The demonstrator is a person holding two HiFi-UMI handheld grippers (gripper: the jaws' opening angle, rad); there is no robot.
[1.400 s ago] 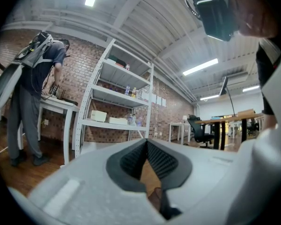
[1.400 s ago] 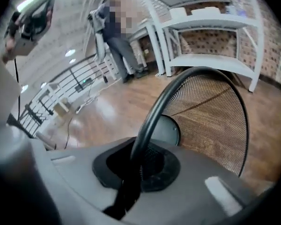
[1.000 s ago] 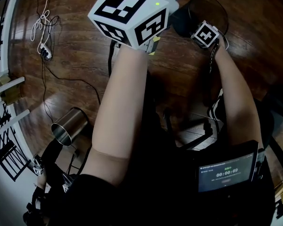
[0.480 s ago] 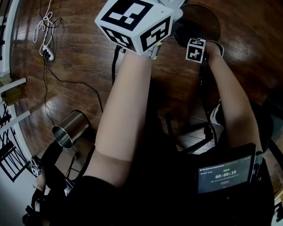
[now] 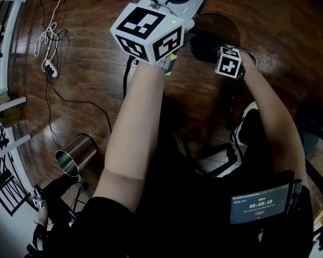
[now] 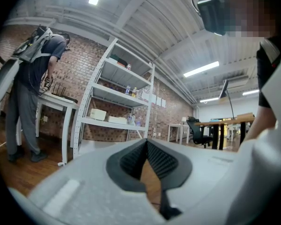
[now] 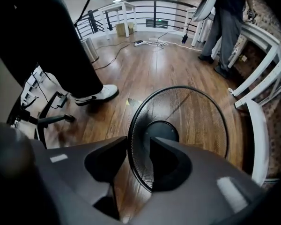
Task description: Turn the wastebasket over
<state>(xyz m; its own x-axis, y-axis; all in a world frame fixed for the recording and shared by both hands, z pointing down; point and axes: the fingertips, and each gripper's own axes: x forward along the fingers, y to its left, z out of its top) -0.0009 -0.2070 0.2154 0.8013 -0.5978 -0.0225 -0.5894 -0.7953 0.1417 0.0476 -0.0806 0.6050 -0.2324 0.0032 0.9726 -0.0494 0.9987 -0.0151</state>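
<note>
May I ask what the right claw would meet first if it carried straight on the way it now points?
Most likely the mesh wastebasket: the right claw, its jaws just opened, points steeply down with the basket's near rim standing between them.

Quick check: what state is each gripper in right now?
Left gripper: shut, nothing between its jaws.
Right gripper: open, jaws have just been opening; the rim of the wastebasket shows between them, not pinched.
</note>
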